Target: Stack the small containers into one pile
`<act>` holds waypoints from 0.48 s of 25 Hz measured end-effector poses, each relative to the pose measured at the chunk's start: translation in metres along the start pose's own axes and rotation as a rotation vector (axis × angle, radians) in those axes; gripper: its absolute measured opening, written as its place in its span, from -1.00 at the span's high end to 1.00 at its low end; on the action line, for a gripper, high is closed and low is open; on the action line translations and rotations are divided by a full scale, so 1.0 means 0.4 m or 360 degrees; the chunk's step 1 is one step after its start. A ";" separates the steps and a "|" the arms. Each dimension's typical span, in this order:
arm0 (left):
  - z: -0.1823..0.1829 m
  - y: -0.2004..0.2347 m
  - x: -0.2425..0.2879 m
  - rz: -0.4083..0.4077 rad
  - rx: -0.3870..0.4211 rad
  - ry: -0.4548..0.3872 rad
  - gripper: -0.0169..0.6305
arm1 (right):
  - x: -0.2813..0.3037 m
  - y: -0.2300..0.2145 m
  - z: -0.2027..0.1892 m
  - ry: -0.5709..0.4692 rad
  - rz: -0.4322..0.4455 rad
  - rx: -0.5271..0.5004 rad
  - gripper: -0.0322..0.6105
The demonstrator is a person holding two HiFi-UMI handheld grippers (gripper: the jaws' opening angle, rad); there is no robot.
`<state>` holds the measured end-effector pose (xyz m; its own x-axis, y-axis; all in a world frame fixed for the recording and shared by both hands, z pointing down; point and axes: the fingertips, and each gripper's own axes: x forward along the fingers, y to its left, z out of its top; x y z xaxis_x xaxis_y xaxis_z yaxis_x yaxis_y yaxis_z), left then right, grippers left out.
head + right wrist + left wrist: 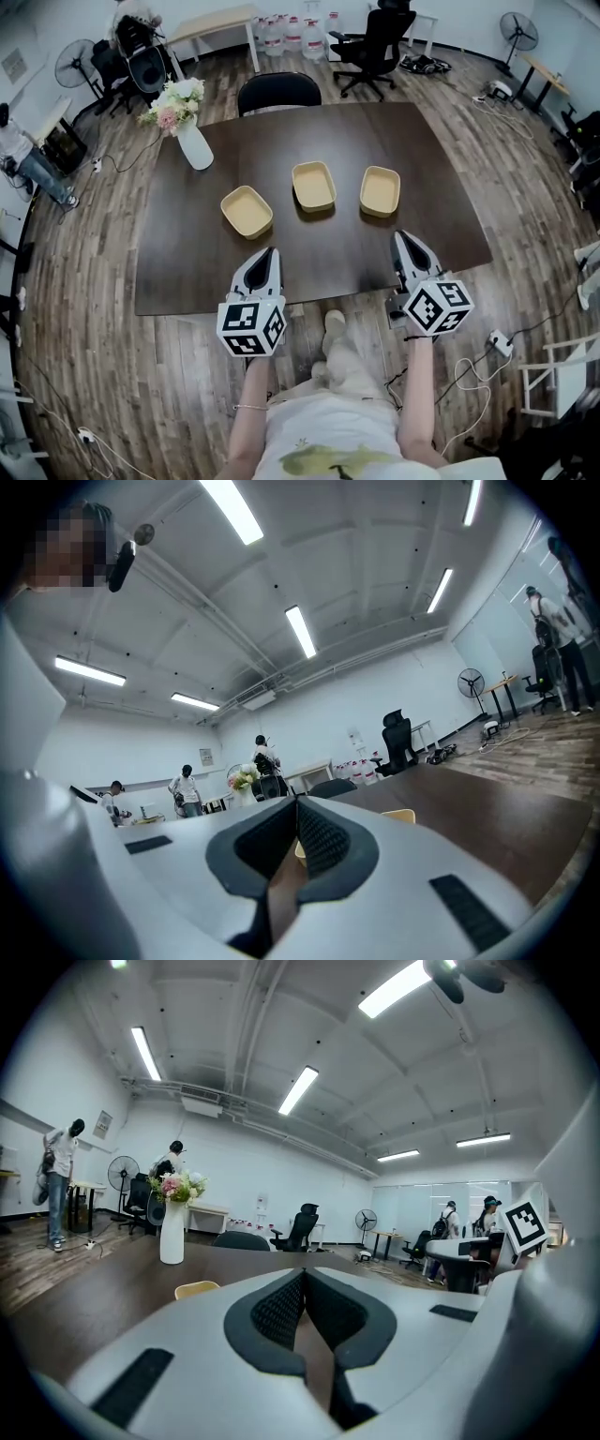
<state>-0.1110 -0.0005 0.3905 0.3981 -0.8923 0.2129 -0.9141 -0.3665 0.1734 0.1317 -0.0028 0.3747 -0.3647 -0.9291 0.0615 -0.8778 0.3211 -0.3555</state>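
Head view, counter: a dark counter (309, 258) carries three shallow cream containers in a row, none of them stacked.
Head view, containers: the left container (247, 210) lies nearest the person. The middle container (314, 185) and the right container (380, 190) lie a little further back, and all three are apart from one another.
Head view, other things: a white vase (195, 147) of flowers (175, 101) stands at the far left corner, and a dark chair (278, 92) is tucked in at the far edge.
Head view, grippers: the left gripper (270, 251) hangs over the near edge, just short of the left container. The right gripper (401, 235) is near the right container, and neither gripper touches anything.

Left gripper view, fingers: the dark fingers (277, 1312) are pressed together at the tips with nothing between them.
Left gripper view, container: the left container (195, 1288) shows as a cream rim to the left of the fingers, below the vase (172, 1232).

Right gripper view, fingers: the fingers (323, 841) meet at the tips and hold nothing.
Right gripper view, containers: the right container (398, 816) lies on the counter (497, 827) to the right of the tips. A sliver of the middle container (299, 852) shows through the slit lower down between the fingers, well beyond them.
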 end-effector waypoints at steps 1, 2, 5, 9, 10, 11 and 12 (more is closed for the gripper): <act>0.000 0.008 0.013 0.0006 -0.0004 0.0004 0.87 | 0.018 -0.007 -0.002 0.0007 0.0001 0.0006 0.83; 0.000 0.016 0.027 0.0010 -0.0005 0.0010 0.87 | 0.037 -0.015 -0.003 0.0011 0.0002 0.0015 0.83; 0.002 0.042 0.074 0.0015 -0.0011 0.0031 0.87 | 0.105 -0.033 -0.005 0.0021 0.0006 0.0054 0.83; 0.015 0.063 0.141 0.0022 -0.0017 0.0038 0.87 | 0.188 -0.052 0.002 0.0039 0.0038 0.0072 0.83; 0.021 0.065 0.159 0.0020 -0.0015 0.0038 0.87 | 0.207 -0.059 0.008 0.0042 0.0043 0.0068 0.83; 0.027 0.067 0.177 0.0017 -0.0012 0.0039 0.87 | 0.225 -0.069 0.016 0.0041 0.0044 0.0067 0.83; 0.032 0.070 0.195 0.0015 -0.0008 0.0042 0.87 | 0.243 -0.080 0.024 0.0039 0.0043 0.0069 0.83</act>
<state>-0.1064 -0.0836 0.3994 0.3917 -0.8883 0.2399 -0.9173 -0.3569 0.1763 0.1272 -0.1052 0.3831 -0.3962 -0.9152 0.0736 -0.8533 0.3374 -0.3975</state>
